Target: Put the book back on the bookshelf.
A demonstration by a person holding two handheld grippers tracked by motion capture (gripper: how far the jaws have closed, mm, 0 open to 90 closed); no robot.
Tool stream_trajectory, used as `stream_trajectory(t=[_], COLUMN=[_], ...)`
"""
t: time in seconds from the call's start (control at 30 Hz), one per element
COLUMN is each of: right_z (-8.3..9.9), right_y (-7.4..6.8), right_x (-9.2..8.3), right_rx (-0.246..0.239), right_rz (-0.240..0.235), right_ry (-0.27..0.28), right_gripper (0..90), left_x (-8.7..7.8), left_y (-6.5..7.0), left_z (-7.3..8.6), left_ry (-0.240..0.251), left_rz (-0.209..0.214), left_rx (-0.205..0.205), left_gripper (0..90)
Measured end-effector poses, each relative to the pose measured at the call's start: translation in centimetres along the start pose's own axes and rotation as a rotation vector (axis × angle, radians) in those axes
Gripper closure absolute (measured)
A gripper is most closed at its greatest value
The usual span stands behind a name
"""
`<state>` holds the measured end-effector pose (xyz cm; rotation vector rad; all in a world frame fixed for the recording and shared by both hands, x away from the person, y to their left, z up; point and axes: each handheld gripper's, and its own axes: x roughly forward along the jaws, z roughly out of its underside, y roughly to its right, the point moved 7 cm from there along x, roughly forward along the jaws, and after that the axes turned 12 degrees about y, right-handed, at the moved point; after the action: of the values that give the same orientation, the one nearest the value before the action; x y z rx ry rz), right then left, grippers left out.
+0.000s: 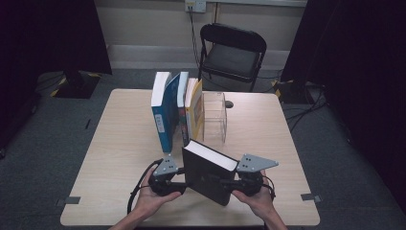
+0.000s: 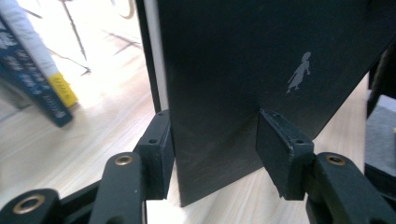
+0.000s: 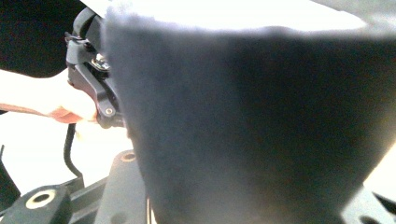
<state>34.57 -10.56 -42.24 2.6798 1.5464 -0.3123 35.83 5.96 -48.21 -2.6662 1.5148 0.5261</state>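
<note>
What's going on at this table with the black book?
A person holds a gripper in each hand, with a black book tilted between them near the table's front edge. The left gripper straddles the book's lower edge, one pad apart from the cover. The right gripper is at its other side. Behind stand a row of books and a clear holder.

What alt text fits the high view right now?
A black book stands tilted on a wooden table between the left hand-held gripper and right hand-held gripper. Behind it stand a row of upright books and a clear holder.
</note>
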Motion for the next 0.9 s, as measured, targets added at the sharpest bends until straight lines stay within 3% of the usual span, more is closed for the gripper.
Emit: stream_trajectory(t=[0.13, 0.33, 0.5, 0.73, 0.9], right_z=[0.9, 1.5, 1.5, 1.4, 1.0], right_y=[-0.2, -0.7, -0.4, -0.3, 0.1], right_x=[-0.9, 0.1, 0.4, 0.2, 0.0], right_rx=[0.023, 0.061, 0.082, 0.069, 0.061], right_rz=[0.006, 0.001, 0.010, 0.037, 0.057], right_ry=[0.016, 0.032, 0.064, 0.052, 0.039], right_gripper=[50.8, 42.5, 42.7, 49.9, 51.3], left_x=[0.2, 0.1, 0.7, 1.0, 1.3], left_y=[0.2, 0.2, 0.3, 0.1, -0.2], left_z=[0.3, 0.7, 1.2, 1.2, 0.8], left_ry=[0.002, 0.020, -0.001, -0.003, -0.031], left_rz=[0.026, 0.035, 0.028, 0.026, 0.028], left_rx=[-0.034, -0.072, -0.068, -0.090, -0.060], left_gripper=[46.2, 45.2, 41.4, 38.5, 39.8])
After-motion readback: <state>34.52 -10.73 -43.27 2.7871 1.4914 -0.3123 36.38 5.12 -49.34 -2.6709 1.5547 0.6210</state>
